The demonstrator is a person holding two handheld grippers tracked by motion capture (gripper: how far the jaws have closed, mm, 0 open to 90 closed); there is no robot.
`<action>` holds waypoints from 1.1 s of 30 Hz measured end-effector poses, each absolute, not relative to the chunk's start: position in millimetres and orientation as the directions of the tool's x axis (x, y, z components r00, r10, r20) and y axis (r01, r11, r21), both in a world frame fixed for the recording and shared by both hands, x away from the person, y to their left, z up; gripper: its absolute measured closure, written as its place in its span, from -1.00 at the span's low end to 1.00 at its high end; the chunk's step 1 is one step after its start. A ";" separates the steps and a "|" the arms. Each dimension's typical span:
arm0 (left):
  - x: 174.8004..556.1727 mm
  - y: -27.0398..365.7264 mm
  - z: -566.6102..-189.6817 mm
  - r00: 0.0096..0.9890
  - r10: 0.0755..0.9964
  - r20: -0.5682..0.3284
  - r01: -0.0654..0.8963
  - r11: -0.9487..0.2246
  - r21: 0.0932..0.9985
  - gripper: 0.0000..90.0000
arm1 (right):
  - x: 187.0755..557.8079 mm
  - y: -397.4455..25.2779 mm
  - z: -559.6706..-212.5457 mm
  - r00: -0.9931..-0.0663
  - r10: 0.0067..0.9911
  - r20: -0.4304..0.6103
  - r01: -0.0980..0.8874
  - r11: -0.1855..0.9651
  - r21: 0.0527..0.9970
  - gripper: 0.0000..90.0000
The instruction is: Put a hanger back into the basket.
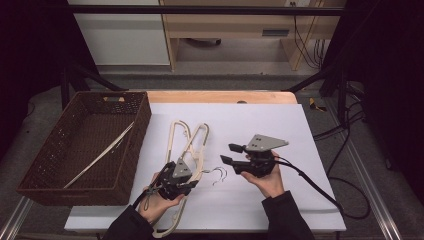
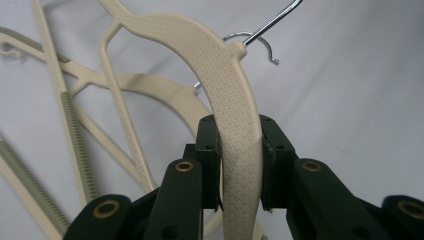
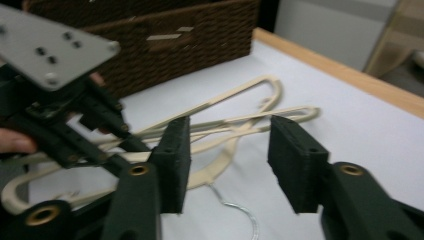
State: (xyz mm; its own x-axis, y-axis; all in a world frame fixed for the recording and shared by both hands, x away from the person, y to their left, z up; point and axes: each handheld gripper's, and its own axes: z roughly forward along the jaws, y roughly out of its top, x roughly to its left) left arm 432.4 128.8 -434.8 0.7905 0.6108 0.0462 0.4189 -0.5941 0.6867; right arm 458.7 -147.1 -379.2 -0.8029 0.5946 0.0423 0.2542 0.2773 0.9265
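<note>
Two cream hangers lie crossed on the desk (image 1: 310, 150); our left hand-held gripper (image 2: 241, 165) clamps the top hanger (image 2: 227, 80) across its shoulder, long axis running away toward the basket (image 1: 60, 150) at left, while our right hand-held gripper (image 3: 227, 160) hovers open, empty.

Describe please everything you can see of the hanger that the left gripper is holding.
The hanger is cream plastic with a fine woven texture on its broad curved shoulder and a thin lower bar. A silver wire hook rises from its neck. The left gripper is shut on the shoulder below the neck, one black pad on each side. It is tilted over the white table cover, above another cream hanger lying there, to the right of the brown wicker basket.
</note>
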 end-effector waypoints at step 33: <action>423.9 198.0 -380.8 0.652 0.756 0.050 0.437 -0.428 0.791 0.90 | 448.0 -205.4 -393.4 -0.661 0.738 0.134 0.347 0.143 0.927 -0.79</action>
State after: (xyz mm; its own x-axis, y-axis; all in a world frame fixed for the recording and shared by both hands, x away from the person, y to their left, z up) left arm 423.9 198.0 -380.8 0.6522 0.7565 0.0496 0.4369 -0.4285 0.7909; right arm 448.0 -205.4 -393.4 -0.6611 0.7382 0.1341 0.3473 0.1426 0.9269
